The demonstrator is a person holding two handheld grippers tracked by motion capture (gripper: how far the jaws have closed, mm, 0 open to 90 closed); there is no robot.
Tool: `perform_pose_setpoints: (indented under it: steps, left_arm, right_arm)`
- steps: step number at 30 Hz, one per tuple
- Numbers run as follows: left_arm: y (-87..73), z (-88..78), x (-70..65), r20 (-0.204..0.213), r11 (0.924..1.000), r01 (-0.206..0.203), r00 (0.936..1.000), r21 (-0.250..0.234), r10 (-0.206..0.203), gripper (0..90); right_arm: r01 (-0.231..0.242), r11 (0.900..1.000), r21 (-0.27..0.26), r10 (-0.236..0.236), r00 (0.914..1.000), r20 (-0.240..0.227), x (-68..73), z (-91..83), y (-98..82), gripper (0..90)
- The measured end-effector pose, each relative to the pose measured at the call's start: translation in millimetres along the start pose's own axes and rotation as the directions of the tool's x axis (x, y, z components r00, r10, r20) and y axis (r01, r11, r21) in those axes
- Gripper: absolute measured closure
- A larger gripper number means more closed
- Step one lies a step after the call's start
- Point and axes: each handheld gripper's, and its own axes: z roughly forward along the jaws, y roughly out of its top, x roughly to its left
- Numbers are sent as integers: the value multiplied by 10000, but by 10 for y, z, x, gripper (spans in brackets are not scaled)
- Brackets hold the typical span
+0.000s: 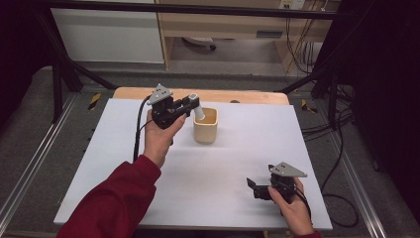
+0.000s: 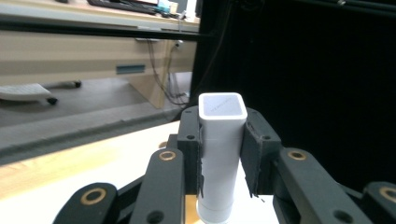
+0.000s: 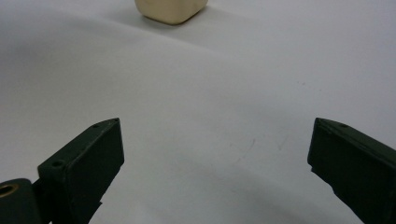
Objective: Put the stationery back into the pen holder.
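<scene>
Above the cream square plastic cup point(image 1: 205, 125), the white rounded-square plastic tube point(image 2: 220, 154) hangs tilted, its lower end hidden behind the cup's rim, pinched by the left gripper point(image 1: 194, 105). The right gripper point(image 1: 253, 184) rests spread wide, empty, well apart on the white table point(image 1: 237, 163).

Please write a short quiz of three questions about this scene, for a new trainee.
1. True or false: the left gripper is shut on the white square tube.
2. What stands on the table just beyond the left gripper?
A. the cream cup
B. a glass bottle
C. a metal bowl
3. How do the jaws of the right gripper stand?

Key
1. True; its pads press both sides of the tube.
2. A.
3. Wide apart, with nothing between them, low over the white table.
</scene>
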Motion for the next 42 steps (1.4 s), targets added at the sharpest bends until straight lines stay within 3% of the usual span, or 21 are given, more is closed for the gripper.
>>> perform_pose_setpoints:
  steps: [2,7,18,38,42]
  left_arm:
    - [64,-8,41,-209,9996,-185,9996,-227,181,710]
    - [208,2,141,-479,9986,26,9988,-519,-51,711]
    - [290,159,168,-626,9978,-655,9959,99,660,711]
    - [371,408,165,-721,9963,-761,9943,410,789,710]
    - [349,455,207,-943,9962,-730,9925,466,772,710]
  right_arm:
    - [-17,9999,-104,17,10000,18,-1,-11,8,41]
    - [-20,9992,-391,31,9996,277,-21,-28,31,38]
    - [-83,9991,-406,103,9987,492,-57,-25,30,36]
    - [-149,9991,-393,168,9986,493,-76,-18,16,28]
    - [-346,9987,-386,365,9981,501,-96,-19,10,28]
